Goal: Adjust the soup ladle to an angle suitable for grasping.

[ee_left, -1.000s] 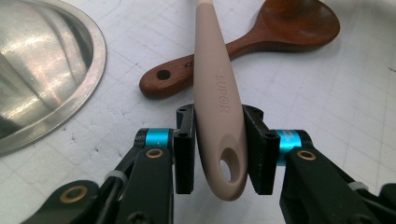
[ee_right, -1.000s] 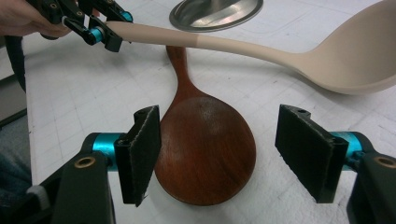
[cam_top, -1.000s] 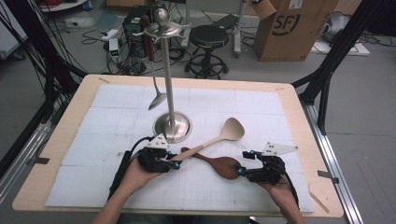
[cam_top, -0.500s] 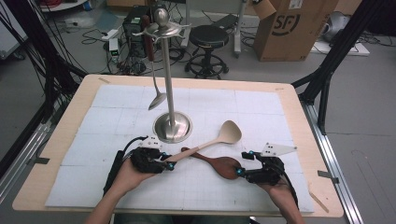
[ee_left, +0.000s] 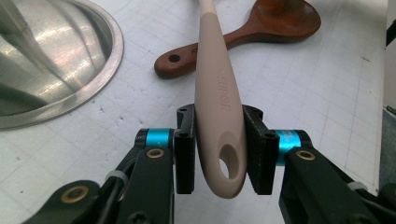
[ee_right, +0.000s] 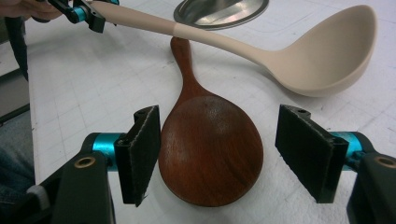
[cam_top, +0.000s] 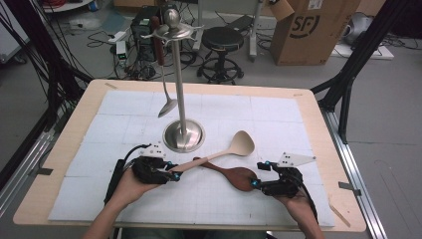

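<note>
One utensil already hangs on the steel rack [cam_top: 182,99]: a metal ladle [cam_top: 166,107] dangles from a top hook, upper centre of the high view. Two remain on the table. The beige ladle [cam_top: 234,148] lies mid-frame, its handle running down-left into the left gripper [cam_top: 175,175]. In the left gripper view both pads are pressed against the handle end just above the hanging hole, so the grip is made; the shaft crosses over the handle of the wooden spoon [cam_top: 238,177]. That spoon lies flat, lower centre-right of the high view, bowl toward the right gripper [cam_top: 255,184]. In the right gripper view its jaws stand wide on either side of the bowl, the left pad about touching the rim and the right pad apart, so no hold yet.

Judgement: roughly a third done. Left: lift the beige ladle clear, thread its hole onto a free hook, then grasp and hang the wooden spoon.
</note>
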